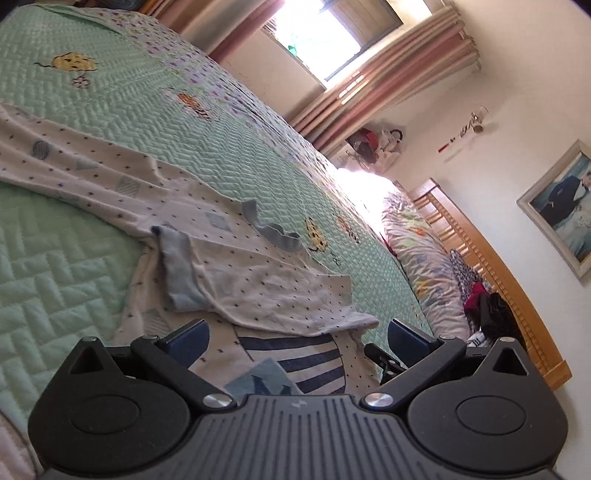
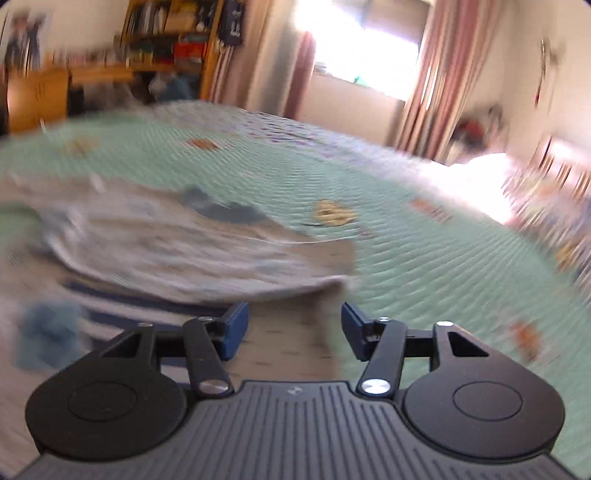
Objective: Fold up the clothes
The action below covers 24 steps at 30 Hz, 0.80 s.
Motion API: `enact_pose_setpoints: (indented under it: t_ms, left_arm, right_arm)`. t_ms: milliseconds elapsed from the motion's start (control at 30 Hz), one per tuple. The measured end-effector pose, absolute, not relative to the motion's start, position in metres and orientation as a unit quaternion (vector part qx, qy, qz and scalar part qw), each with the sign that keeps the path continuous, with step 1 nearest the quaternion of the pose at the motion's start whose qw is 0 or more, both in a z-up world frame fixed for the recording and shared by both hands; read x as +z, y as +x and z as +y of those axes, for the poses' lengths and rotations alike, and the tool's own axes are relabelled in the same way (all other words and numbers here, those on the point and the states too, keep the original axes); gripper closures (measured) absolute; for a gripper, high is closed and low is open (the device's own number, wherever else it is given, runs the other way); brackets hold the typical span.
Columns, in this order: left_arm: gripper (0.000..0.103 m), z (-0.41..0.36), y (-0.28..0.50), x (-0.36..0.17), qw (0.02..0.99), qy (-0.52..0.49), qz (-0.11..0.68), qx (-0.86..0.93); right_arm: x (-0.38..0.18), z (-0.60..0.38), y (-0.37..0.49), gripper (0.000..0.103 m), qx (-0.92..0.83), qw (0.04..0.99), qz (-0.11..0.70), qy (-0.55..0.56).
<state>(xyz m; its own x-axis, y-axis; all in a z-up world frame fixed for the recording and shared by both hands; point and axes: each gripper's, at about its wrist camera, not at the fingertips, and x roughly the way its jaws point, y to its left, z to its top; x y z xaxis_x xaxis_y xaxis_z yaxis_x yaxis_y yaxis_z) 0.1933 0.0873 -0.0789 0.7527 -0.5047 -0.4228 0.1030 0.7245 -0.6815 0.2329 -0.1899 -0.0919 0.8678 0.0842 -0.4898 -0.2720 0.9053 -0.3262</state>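
The white cotton child's garment with small dark dots, pale-blue cuffs and a navy-striped chest print [image 1: 192,236] lies spread on the mint-green quilted bedspread [image 1: 55,295], which serves as landmark. It sits on the near part of the bedspread, one blue-cuffed sleeve [image 1: 181,266] laid back across the body. Judgement: a sleeve fold is done, and the garment lies flat so the next fold can be taken from an edge.

Left gripper [image 1: 295,336]: fingers spread wide, nothing between the pads, hovering just above the striped print at the near edge of the bedspread. Nothing gripped.

Right gripper [image 2: 293,325]: jaws apart, no cloth pinched; only the garment's near hem shows beyond the gap. This view is heavily blurred, so fine contact cannot be read. Judgement: both hands are free between folds, positioned low and near the hem to take fresh corners.

Surroundings, relative to the bedspread:
- far right end: patterned floral pillow [image 1: 417,236], with a slatted wooden headboard [image 1: 491,266] behind it and dark and red clothes heaped against it.
- beyond the far side: striped pink curtains [image 1: 388,92] at a bright window.
- beyond the far left corner, right-wrist view: wooden bookshelf [image 2: 166,33].

Obstructions: none on the bedspread around the garment. The crumpled blue collar [image 1: 273,229] and the loose folded flap may shift when lifted.
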Motion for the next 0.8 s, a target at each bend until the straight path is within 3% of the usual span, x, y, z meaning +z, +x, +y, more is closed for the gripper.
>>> enact_pose_setpoints:
  t_ms: [33, 167, 333, 500, 633, 800]
  left_arm:
    - [0.000, 0.079, 0.205, -0.076, 0.878, -0.319, 0.313, -0.170]
    - [0.001, 0.058, 0.261, -0.073, 0.886, -0.279, 0.336, -0.153]
    - [0.001, 0.045, 0.318, -0.107, 0.880, -0.229, 0.397, -0.124]
    - [0.001, 0.041, 0.315, -0.119, 0.889, -0.169, 0.403, -0.138]
    - [0.001, 0.038, 0.313, -0.120, 0.893, -0.142, 0.402, -0.148]
    - [0.001, 0.032, 0.311, -0.121, 0.899, -0.118, 0.396, -0.141]
  right_arm:
    - [-0.096, -0.191, 0.238, 0.031, 0.090, 0.942, 0.234, -0.221]
    - [-0.108, -0.198, 0.265, 0.031, 0.101, 0.934, 0.236, -0.247]
    - [-0.121, -0.196, 0.282, 0.031, 0.105, 0.924, 0.230, -0.285]
    - [-0.128, -0.214, 0.293, 0.031, 0.102, 0.923, 0.225, -0.295]
    - [-0.130, -0.250, 0.291, 0.020, 0.084, 0.929, 0.239, -0.270]
    - [-0.127, -0.269, 0.287, 0.019, 0.117, 0.938, 0.247, -0.211]
